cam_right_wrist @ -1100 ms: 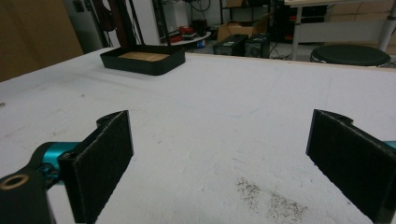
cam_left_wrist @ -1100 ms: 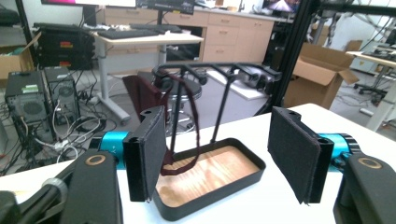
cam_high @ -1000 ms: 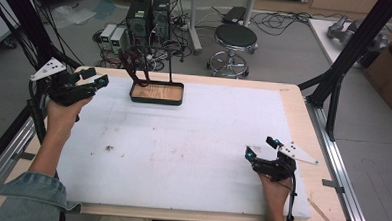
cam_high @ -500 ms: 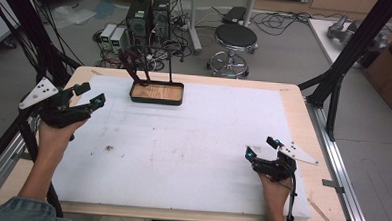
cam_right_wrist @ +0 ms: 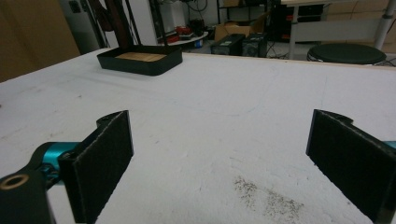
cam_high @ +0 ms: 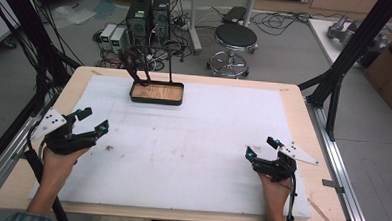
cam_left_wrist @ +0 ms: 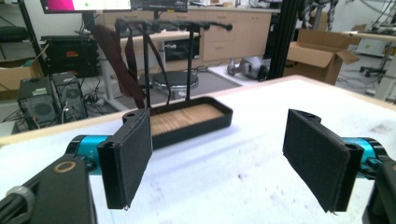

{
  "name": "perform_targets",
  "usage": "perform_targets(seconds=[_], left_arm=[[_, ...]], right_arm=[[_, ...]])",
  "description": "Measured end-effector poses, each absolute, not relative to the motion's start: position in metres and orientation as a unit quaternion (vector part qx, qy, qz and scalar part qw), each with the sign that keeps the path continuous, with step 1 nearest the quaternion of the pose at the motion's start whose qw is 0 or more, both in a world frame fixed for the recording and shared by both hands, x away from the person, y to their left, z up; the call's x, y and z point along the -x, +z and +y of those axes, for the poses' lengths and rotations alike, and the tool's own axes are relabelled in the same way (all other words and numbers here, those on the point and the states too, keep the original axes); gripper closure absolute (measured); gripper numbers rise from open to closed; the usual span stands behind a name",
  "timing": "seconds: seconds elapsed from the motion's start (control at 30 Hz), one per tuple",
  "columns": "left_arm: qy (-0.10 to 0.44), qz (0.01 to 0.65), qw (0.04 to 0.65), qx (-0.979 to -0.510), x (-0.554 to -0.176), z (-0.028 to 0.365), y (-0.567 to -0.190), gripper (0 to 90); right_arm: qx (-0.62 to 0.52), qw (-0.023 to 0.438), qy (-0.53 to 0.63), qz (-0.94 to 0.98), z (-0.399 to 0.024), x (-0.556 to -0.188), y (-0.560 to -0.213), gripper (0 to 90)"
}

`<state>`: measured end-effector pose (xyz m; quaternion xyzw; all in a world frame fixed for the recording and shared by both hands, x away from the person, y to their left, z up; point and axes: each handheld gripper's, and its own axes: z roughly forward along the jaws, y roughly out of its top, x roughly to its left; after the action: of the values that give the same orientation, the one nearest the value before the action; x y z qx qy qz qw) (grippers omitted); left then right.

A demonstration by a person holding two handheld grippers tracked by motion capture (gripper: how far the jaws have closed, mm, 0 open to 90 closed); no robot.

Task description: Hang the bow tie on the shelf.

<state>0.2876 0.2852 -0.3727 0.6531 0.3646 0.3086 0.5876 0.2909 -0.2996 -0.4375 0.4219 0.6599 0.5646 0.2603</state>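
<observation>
Since a second ago the left gripper (cam_high: pixel 92 126) has drawn back from beside the black oblong tray with a wooden floor (cam_high: pixel 156 93) toward the person's near-left, and now sits well apart from the tray over the left edge of the white foam sheet (cam_high: pixel 197 140) covering the table. Its hand (cam_high: pixel 62 157) grips it from behind, forearm angled in from the bottom, and the jaws stand wide apart with nothing between them (the left gripper view shows the tray straight ahead through the gap).

The right gripper (cam_high: pixel 261 147) has stayed put, well to the near-right of the tray, low over the foam, its jaws likewise spread and empty; its hand (cam_high: pixel 273 186) lies behind it.

The tray rests at the far edge of the foam, left of centre. A thin black rack (cam_left_wrist: pixel 168 28) rises from it, with dark reddish strips (cam_left_wrist: pixel 114 60) hanging from the top bar. Dark crumbs (cam_high: pixel 107 147) speckle the foam just right of the left gripper.
</observation>
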Motion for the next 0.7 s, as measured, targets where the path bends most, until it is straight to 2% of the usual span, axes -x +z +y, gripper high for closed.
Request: perform_targets(seconds=[0.7], left_arm=[[0.3,0.399,0.543,-0.675,-0.277,0.286,-0.429,23.5]], right_arm=[[-0.422,0.26,0.563,0.662,-0.299,-0.291,-0.438,6.3]])
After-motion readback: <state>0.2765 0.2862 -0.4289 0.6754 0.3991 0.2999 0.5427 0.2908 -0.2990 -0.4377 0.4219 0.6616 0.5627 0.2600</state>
